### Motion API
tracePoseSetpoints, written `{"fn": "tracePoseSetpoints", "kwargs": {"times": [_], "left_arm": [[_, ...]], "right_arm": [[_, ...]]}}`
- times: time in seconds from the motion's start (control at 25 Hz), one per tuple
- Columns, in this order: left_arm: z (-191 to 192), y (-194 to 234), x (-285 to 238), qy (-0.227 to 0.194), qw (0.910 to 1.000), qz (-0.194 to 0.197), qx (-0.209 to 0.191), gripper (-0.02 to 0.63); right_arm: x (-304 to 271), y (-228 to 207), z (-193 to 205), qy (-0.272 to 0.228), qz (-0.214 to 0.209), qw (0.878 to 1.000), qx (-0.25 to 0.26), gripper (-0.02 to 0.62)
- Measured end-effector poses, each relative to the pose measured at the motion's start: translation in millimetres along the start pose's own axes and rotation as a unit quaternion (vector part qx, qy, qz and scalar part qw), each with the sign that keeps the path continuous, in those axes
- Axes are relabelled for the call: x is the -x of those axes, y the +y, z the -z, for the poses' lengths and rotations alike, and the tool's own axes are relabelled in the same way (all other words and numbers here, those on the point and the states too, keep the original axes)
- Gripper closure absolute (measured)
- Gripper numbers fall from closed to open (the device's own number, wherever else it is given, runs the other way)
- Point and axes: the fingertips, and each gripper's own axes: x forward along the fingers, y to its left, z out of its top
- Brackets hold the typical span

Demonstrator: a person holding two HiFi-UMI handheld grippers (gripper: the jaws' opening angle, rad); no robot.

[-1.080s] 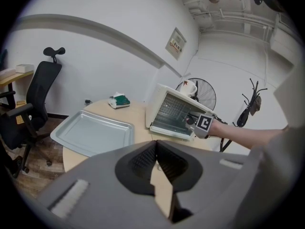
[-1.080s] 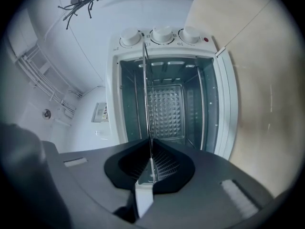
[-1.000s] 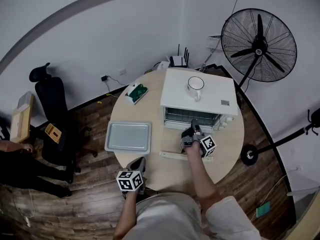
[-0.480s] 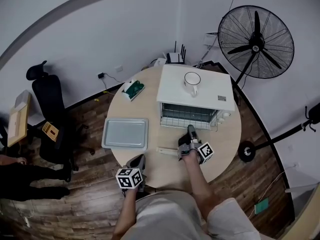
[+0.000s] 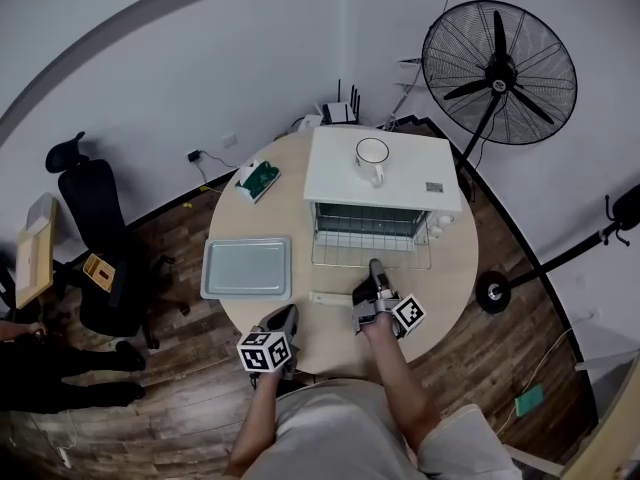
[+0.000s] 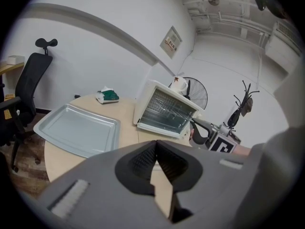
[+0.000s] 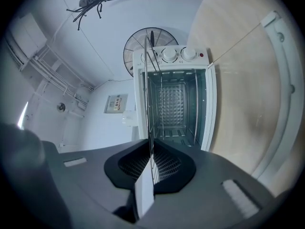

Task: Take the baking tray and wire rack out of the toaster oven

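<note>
1. On the round wooden table (image 5: 335, 333), a white toaster oven (image 5: 380, 168) stands with its mouth open and a white mug (image 5: 372, 155) on its roof.
2. Partly out of that mouth, the wire rack (image 5: 370, 251) lies level. It is a rectangular grid of thin silver wires, with its back part still inside the cavity.
3. Clamped on the rack's front edge is the right gripper (image 5: 376, 266). The right gripper view shows its jaws closed on the wire, with the rack edge-on as a thin line running into the oven.
4. Left of the oven and apart from it, the baking tray (image 5: 247, 268) lies flat on the table. It is pale grey, with rounded corners and a raised rim.
5. Near the table's front edge, the left gripper (image 5: 285, 318) has its jaws shut together, short of the tray.
</note>
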Motion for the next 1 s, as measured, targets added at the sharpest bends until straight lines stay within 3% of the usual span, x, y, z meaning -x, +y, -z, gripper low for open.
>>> {"fn": "tracePoseSetpoints", "kwargs": {"times": [0.44,1.0], "left_arm": [[4,-7,-13,0.024,0.9988,0.043,-0.006,0.551],[2,26,5,0.055,0.9953,0.078,0.015,0.551]], "right_arm": [[44,-3,11,-0.014,0.005,1.000,0.009,0.577],[95,6,55,-0.039,0.013,0.999,0.032,0.577]]}}
